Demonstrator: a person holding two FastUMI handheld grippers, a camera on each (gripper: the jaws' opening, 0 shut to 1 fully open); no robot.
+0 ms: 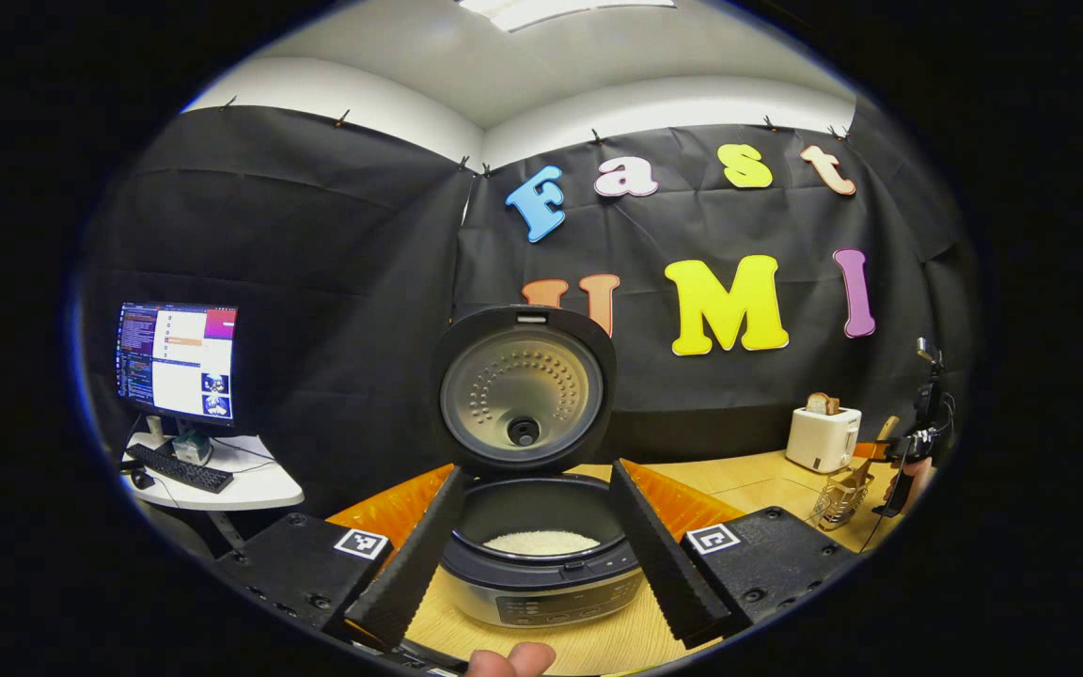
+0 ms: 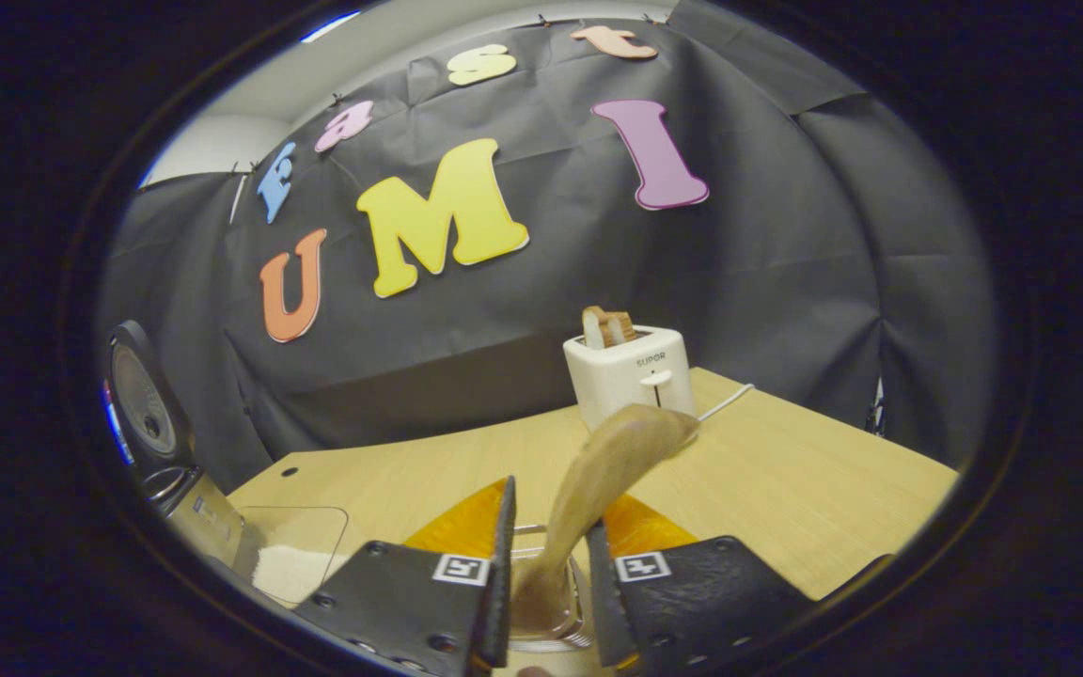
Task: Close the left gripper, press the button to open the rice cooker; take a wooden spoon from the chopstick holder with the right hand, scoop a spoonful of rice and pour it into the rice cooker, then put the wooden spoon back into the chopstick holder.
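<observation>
Wooden spoon [image 2: 612, 461] upright, rice cooker [image 1: 532, 527] open

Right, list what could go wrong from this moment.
1. The right gripper has its fingers around the tan wooden spoon, whose bowl tilts toward the white toaster; whether both fingers press on the handle cannot be told, so the spoon may slip or swing.
2. The spoon's lower end sits in the wire chopstick holder; lifting at an angle might drag or tip it.
3. The rice cooker's round lid stands open; a carried spoon could knock it.
</observation>
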